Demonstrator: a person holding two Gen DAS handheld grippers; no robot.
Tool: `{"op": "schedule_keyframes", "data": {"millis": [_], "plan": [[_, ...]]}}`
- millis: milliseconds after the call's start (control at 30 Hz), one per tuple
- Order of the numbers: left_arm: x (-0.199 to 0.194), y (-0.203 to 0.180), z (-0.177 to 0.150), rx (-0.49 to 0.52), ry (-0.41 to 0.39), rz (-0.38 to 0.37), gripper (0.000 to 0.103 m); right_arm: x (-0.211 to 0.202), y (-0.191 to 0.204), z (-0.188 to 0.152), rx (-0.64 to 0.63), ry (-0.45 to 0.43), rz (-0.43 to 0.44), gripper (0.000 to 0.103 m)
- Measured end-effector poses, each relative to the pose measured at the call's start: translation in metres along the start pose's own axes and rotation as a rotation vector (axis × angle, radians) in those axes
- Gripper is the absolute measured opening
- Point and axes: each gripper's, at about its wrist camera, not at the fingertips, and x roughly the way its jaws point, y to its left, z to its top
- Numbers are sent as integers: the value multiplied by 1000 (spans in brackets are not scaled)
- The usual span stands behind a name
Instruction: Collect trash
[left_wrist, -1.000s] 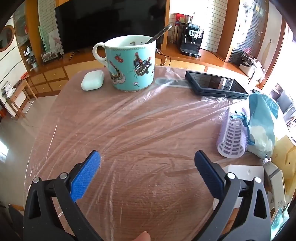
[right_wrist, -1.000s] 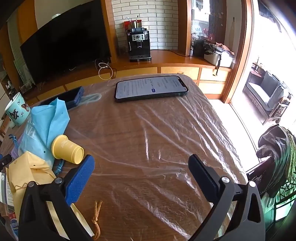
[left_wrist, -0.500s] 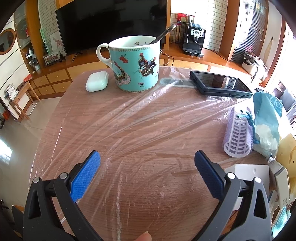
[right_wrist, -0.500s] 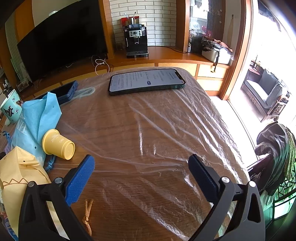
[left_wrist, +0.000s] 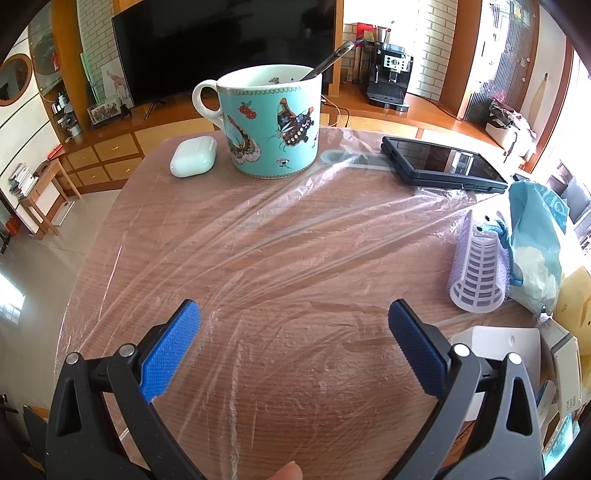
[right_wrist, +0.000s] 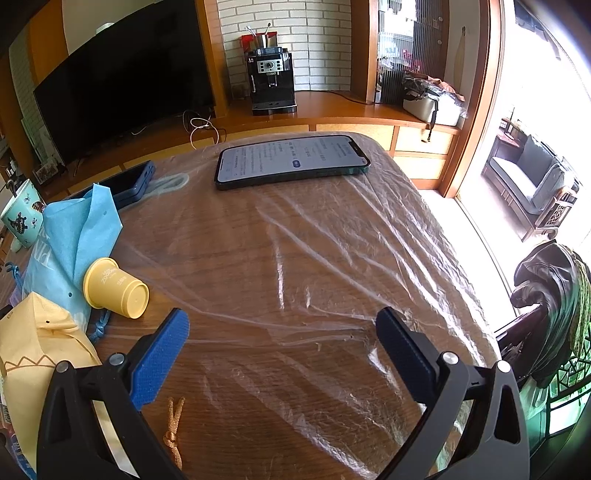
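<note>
Clear plastic wrap (left_wrist: 280, 236) lies crumpled over the wooden table (left_wrist: 110, 236); it also shows in the right wrist view as plastic wrap (right_wrist: 314, 251). My left gripper (left_wrist: 293, 325) hovers open above it, nothing between its fingers. My right gripper (right_wrist: 282, 332) is open too, over the wrap near the table's right side. A small yellow cup (right_wrist: 114, 288) lies on its side left of the right gripper, beside a blue bag (right_wrist: 74, 236) and a yellow bag (right_wrist: 33, 347). A lilac perforated cone (left_wrist: 478, 273) and the blue bag (left_wrist: 535, 236) sit right of the left gripper.
A butterfly mug (left_wrist: 271, 122) with a spoon and a white earbud case (left_wrist: 192, 156) stand at the far edge. A dark phone (left_wrist: 443, 164) and a lit phone (right_wrist: 291, 160) lie on the wrap. White boxes (left_wrist: 517, 354) crowd the left view's right edge. An orange cord (right_wrist: 173, 424) lies near.
The left gripper has moved forward toward the mug, which looms larger. The right gripper has drifted too; the yellow cup and bags sit a little lower and closer. Both grippers stay open.
</note>
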Motion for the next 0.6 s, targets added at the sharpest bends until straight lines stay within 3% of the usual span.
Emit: {"op": "schedule_keyframes", "data": {"millis": [600], "plan": [[-4,-1,1,1,-5,-6,102,-1,-4,1,6,-2,12,99]]}}
